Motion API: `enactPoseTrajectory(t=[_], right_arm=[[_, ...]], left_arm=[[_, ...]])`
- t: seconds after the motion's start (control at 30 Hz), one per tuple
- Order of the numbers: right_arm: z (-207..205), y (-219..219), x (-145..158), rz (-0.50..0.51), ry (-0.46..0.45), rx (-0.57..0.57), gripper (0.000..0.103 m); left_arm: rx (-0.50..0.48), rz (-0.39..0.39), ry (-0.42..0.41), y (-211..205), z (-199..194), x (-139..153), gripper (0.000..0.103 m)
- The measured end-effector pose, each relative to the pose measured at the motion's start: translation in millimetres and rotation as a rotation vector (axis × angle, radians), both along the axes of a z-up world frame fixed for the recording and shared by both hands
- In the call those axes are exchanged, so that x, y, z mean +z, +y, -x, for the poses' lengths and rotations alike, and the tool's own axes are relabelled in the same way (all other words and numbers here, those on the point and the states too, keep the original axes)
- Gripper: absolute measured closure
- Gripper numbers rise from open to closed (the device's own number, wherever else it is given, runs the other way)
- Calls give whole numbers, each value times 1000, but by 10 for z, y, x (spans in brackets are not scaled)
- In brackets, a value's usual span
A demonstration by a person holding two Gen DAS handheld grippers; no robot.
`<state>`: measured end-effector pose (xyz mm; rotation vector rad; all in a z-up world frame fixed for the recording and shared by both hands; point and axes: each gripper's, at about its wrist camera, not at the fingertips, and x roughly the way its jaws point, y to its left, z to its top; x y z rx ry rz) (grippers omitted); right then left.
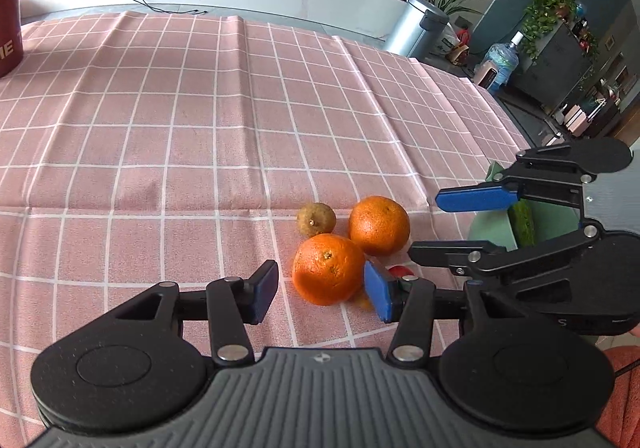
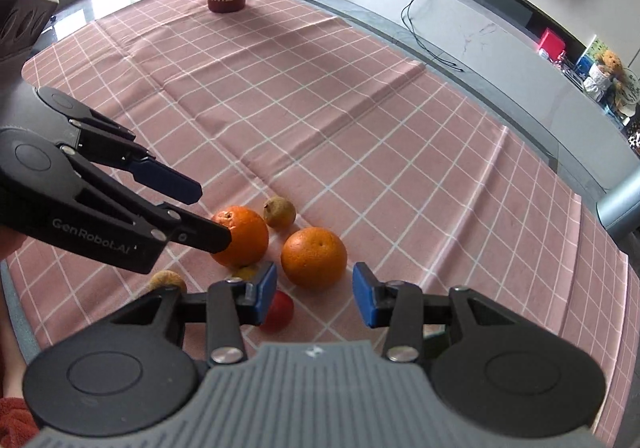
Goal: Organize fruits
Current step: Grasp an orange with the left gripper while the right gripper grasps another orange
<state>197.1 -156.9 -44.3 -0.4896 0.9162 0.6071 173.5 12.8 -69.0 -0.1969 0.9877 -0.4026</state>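
On the pink checked tablecloth [image 1: 160,107], 2 oranges sit close together with a small brown fruit just behind them. The left gripper [image 1: 324,290] hangs spread around the near orange [image 1: 328,268], its pads flanking the fruit without clearly pressing it, so it grasps nothing yet. The right gripper [image 2: 314,294] is also unclenched and empty, just in front of the other orange [image 2: 314,258], with a small red fruit [image 2: 280,310] beside its left pad.

The 2 grippers crowd the same small cluster, so a collision between them looks like the main risk. A pad nudging a round orange could also send it rolling into the brown fruit [image 1: 316,219] or toward the table edge. The red fruit, partly hidden under a finger, could get pinched or knocked aside.
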Motion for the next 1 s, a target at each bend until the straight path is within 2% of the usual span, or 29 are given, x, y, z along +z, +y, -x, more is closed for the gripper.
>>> enactPoseTrajectory(t=[0.2, 0.3, 0.47, 0.57, 0.63, 0.77, 1.0], right_arm=[[-154, 61, -176, 68, 54, 84, 62], [-186, 68, -190, 61, 58, 92, 53], [-268, 87, -264, 69, 72, 91, 53], [-292, 88, -294, 63, 78, 100, 54], [-310, 91, -300, 54, 81, 106, 55], [-360, 105, -331, 30, 109, 88, 58], [-307, 174, -331, 55, 92, 42, 62]], left_arm=[[-26, -8, 14, -46, -52, -83, 44], [-25, 18, 29, -30, -106, -113, 44], [-30, 42, 43, -28, -150, -134, 45], [-35, 77, 46, -8, -153, -160, 52], [-32, 84, 43, 3, -141, -159, 54], [3, 92, 51, 55, -101, -128, 55], [70, 124, 25, 217, 56, 41, 56]])
